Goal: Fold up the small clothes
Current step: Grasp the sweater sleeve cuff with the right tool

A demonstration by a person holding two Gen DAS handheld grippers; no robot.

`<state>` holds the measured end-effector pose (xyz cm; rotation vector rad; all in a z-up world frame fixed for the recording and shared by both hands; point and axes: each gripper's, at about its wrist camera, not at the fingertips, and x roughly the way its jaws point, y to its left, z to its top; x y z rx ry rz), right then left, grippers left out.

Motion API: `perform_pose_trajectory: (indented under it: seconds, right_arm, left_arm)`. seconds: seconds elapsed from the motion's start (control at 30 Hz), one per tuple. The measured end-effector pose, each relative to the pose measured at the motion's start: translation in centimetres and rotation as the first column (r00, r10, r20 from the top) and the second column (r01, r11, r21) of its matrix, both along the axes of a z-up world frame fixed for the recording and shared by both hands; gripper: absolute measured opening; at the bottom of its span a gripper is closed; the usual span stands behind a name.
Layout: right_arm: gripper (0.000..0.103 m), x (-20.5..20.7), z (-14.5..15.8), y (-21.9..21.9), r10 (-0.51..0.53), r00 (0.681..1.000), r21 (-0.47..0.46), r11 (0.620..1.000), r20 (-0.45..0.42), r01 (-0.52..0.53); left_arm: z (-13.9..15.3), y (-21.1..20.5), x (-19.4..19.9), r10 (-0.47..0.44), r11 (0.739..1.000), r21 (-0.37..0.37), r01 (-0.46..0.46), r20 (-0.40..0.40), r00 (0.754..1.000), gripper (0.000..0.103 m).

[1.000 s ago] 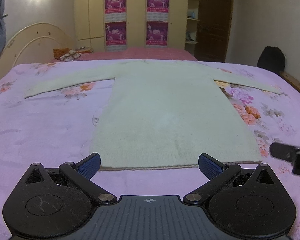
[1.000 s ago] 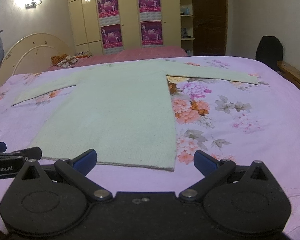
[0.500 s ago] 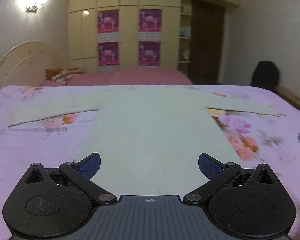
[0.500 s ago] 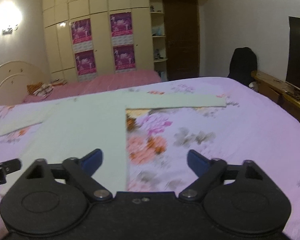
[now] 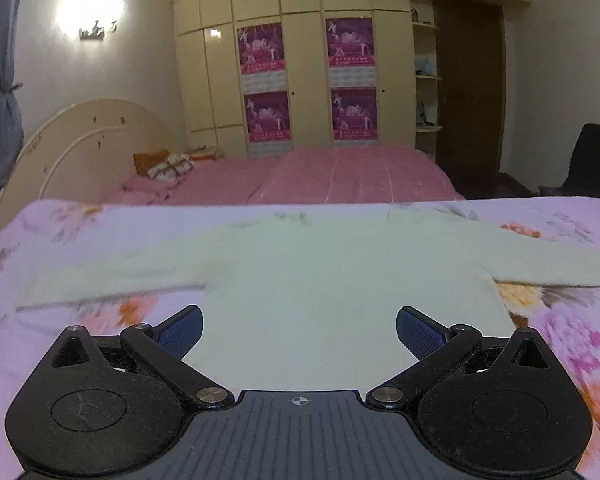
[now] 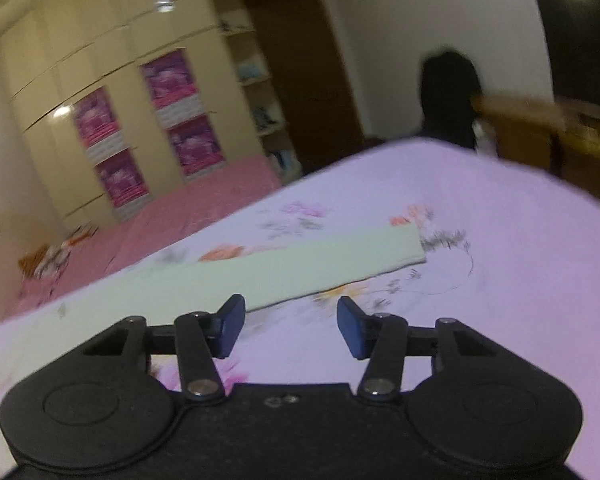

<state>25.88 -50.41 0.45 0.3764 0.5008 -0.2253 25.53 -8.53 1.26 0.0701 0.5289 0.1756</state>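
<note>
Left wrist view sits low over the sweater (image 5: 340, 280), facing the wardrobe (image 5: 300, 60); right wrist view, tilted, faces its right sleeve (image 6: 320, 268); both show wardrobe.

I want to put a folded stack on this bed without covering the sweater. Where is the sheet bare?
Bare floral sheet lies beyond the cuff of the sweater's right sleeve, out to the bed's far corner. A narrower patch sits below the left sleeve, beside the sweater body. The middle is taken: body and both sleeves span the bed's width.
</note>
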Motion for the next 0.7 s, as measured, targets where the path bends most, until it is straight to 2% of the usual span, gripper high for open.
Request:
perform_pose_trajectory:
  seconds: [0.03,0.1,0.13,0.27,0.3,0.37,0.47,0.57,0.67,0.7]
  right_arm:
    - [0.05,1.0,-0.8,-1.1,-0.02,1.0,0.025,0.999,-0.012,0.021]
    - [0.05,3.4,-3.0,-3.8,-0.063,0.997,0.093,0.993,-0.034,0.066]
    - [0.05,4.2,-3.8,-4.8,-0.079,0.996,0.121,0.989,-0.043,0.084]
    - [0.05,7.0,-6.7,-7.2,-0.107,0.991,0.173,0.978,-0.075,0.119]
    - [0.05,7.4,-7.4,-7.5,-0.111,0.991,0.186,0.975,-0.079,0.124]
    - [0.048,8.0,-8.1,-8.1,-0.122,0.99,0.207,0.969,-0.076,0.136]
    - [0.044,8.7,-8.8,-8.8,-0.142,0.988,0.235,0.96,-0.062,0.153]
    - [0.033,9.5,-9.0,-10.0,-0.163,0.985,0.263,0.949,-0.059,0.173]
    - [0.017,9.9,-9.1,-10.6,-0.173,0.983,0.268,0.946,-0.067,0.185]
    - [0.009,10.0,-9.1,-10.7,-0.174,0.982,0.26,0.947,-0.073,0.187]
  left_arm:
    - [-0.1,-0.5,0.8,0.002,1.0,0.01,-0.002,0.0,1.0,0.102]
    - [-0.7,-1.1,2.5,0.014,1.0,0.019,-0.014,-0.022,1.0,0.063]
    - [-1.0,-1.2,3.3,0.025,1.0,0.019,-0.024,-0.047,0.999,0.062]
    - [-2.3,-1.6,5.4,0.044,0.999,-0.001,-0.045,-0.083,0.996,0.064]
    - [-2.7,-1.6,5.7,0.047,0.999,-0.003,-0.048,-0.093,0.995,0.076]
    - [-3.3,-1.6,6.2,0.058,0.998,-0.004,-0.059,-0.085,0.995,0.093]
    - [-4.0,-1.8,7.2,0.035,0.999,-0.019,-0.037,-0.096,0.995,0.093]
    - [-4.2,-1.5,8.0,0.024,0.999,-0.038,-0.028,-0.108,0.994,0.092]
    - [-4.1,-1.1,8.7,0.028,0.999,-0.039,-0.033,-0.113,0.993,0.092]
    - [-4.0,-0.9,8.9,0.033,0.999,-0.036,-0.037,-0.113,0.993,0.093]
